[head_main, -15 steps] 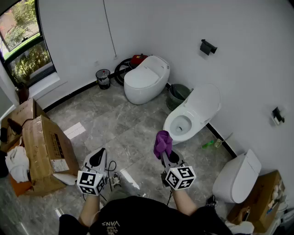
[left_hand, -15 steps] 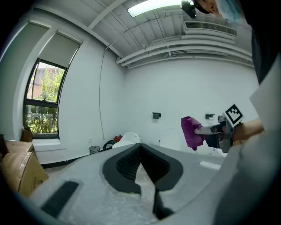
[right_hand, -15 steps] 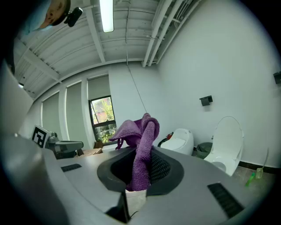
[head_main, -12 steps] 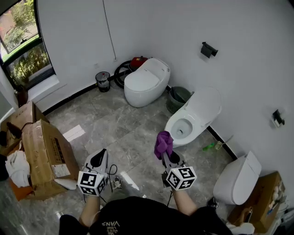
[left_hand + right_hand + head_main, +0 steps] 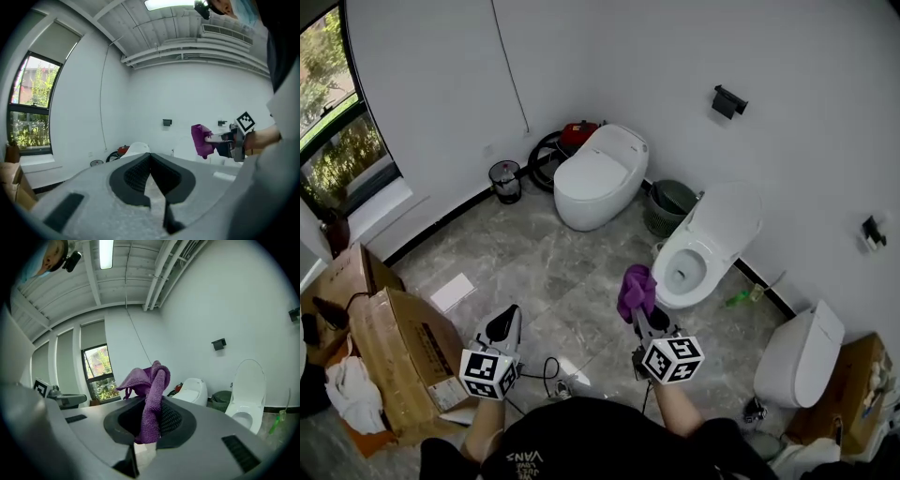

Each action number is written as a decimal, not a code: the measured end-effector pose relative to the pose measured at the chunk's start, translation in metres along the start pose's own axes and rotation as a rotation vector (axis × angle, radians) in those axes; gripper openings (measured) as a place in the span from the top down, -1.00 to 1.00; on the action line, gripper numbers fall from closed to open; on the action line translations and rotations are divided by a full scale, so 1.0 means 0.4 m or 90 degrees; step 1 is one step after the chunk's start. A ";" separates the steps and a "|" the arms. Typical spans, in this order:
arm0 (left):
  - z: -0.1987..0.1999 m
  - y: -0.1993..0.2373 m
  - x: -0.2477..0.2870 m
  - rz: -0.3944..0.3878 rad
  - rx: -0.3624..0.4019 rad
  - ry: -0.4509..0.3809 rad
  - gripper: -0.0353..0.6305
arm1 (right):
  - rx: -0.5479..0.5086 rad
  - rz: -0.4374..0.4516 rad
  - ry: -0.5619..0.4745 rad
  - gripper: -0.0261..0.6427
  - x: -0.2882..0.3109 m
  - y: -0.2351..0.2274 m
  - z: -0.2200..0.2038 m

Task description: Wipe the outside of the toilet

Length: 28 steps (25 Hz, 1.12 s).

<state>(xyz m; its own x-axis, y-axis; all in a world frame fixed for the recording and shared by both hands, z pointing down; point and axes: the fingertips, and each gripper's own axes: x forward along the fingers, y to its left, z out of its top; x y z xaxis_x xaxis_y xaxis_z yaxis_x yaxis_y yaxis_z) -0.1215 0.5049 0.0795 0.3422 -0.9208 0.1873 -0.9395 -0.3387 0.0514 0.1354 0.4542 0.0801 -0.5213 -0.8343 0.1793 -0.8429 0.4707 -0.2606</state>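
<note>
A grey marble floor (image 5: 525, 253) fills the middle of the head view, closed in by a white wall (image 5: 675, 56) across the top and right. Cardboard boxes (image 5: 403, 361) sit at the lower left.

Three white toilets stand along the wall. The open toilet (image 5: 680, 272) is right of centre. Its long axis runs from lower left to upper right, with the bowl front pointing lower left and the raised lid leaning back at the wall. In the right gripper view it stands at the right edge (image 5: 246, 399), well apart from the jaws. A closed toilet (image 5: 598, 173) sits at upper centre and a third toilet (image 5: 797, 354) at lower right. A green basket (image 5: 668, 206) stands between the first two, and a small bin (image 5: 504, 180) at the upper left by the wall.

The right gripper (image 5: 642, 314), low and just right of centre, has its jaws clamped on a purple cloth (image 5: 152, 394) that stands up out of them and flops over at the top (image 5: 636, 289). It is short of the bowl, not touching it.

The left gripper (image 5: 502, 326), at lower left, has its jaws closed together with nothing between them (image 5: 151, 161).
</note>
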 end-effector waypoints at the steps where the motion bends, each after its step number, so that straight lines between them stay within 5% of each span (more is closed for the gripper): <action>1: 0.003 0.015 0.015 -0.011 0.006 0.002 0.88 | 0.001 -0.005 0.000 0.78 0.017 0.003 0.000; 10: 0.002 0.092 0.160 -0.033 -0.008 0.019 0.88 | -0.002 -0.022 0.028 0.78 0.160 -0.050 0.007; 28: 0.062 0.133 0.588 0.064 -0.051 0.011 0.88 | -0.023 0.046 0.087 0.78 0.541 -0.386 0.109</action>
<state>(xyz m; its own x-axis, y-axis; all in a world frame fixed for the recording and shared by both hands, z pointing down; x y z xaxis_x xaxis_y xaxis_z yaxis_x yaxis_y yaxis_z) -0.0907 0.2657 0.1020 0.2464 -0.9455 0.2127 -0.9676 -0.2276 0.1091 0.1584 0.1885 0.1176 -0.5924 -0.7519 0.2893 -0.8052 0.5405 -0.2440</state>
